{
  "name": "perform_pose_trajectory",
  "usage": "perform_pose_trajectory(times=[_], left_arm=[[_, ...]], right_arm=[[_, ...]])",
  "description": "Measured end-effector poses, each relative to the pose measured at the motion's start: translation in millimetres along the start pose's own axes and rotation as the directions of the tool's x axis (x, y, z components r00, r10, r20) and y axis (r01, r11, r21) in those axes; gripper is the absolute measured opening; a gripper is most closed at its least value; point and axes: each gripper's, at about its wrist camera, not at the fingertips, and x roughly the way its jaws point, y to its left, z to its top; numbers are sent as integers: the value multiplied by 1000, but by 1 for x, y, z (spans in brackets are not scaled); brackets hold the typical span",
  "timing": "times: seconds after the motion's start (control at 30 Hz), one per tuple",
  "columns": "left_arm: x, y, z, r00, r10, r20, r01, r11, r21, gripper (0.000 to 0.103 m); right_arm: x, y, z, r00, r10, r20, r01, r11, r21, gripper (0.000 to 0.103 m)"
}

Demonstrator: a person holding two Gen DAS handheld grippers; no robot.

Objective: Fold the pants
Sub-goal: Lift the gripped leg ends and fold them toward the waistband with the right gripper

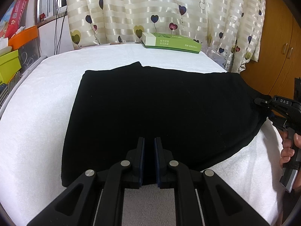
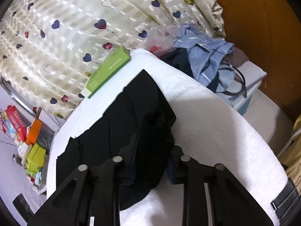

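- Coloured boxes (image 1: 11, 64), far left, off the work surface: stacked aside, seemingly to keep the folding area free.
- White towel (image 1: 37, 113), spread over the table: it serves as a clean bed under the garment.
- Black pants (image 1: 150, 109), centre of the towel: already folded into a broad rectangle, far edge toward the curtain, near edge at the left gripper. Judged partway through the task, with a further fold to come.
- Left gripper (image 1: 149, 145), at the pants' near edge: jaws drawn nearly together with a narrow slot between. The cloth edge sits at their base, but whether fabric is pinched I cannot tell; the position suits holding the near hem for a lift.
- Green box (image 1: 171, 42), at the towel's far edge against the heart-print curtain (image 1: 150, 9): apart from the pants, out of the fold's path.
- Right gripper (image 1: 258, 101), at the pants' right corner, held by a hand (image 1: 287, 150): clenched on the black cloth, which pulls into a raised peak there. The right wrist view shows fabric bunched between its fingers (image 2: 131, 162). Likely gripped to carry that side over.
- Blue clothing (image 2: 207, 56), heaped beyond the table's right end: probably awaiting its turn.
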Motion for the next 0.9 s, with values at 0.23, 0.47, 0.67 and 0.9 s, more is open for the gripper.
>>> perform_pose_trajectory(times=[0.23, 0.47, 0.67, 0.9], left_arm=[[-8, 5, -3, 1000, -12, 21, 13, 1000, -28, 12], [-20, 19, -11, 999, -2, 33, 4, 998, -64, 12], [-31, 38, -17, 999, 12, 52, -7, 994, -109, 12], [-39, 63, -23, 998, 34, 58, -24, 986, -168, 12]], right_arm=[[-20, 35, 10, 992, 121, 27, -118, 988, -101, 21], [-24, 92, 9, 973, 232, -10, -227, 943, -243, 21], [-21, 138, 0, 953, 295, -68, -300, 892, -338, 20], [-4, 192, -29, 924, 335, -185, -383, 808, -448, 20]])
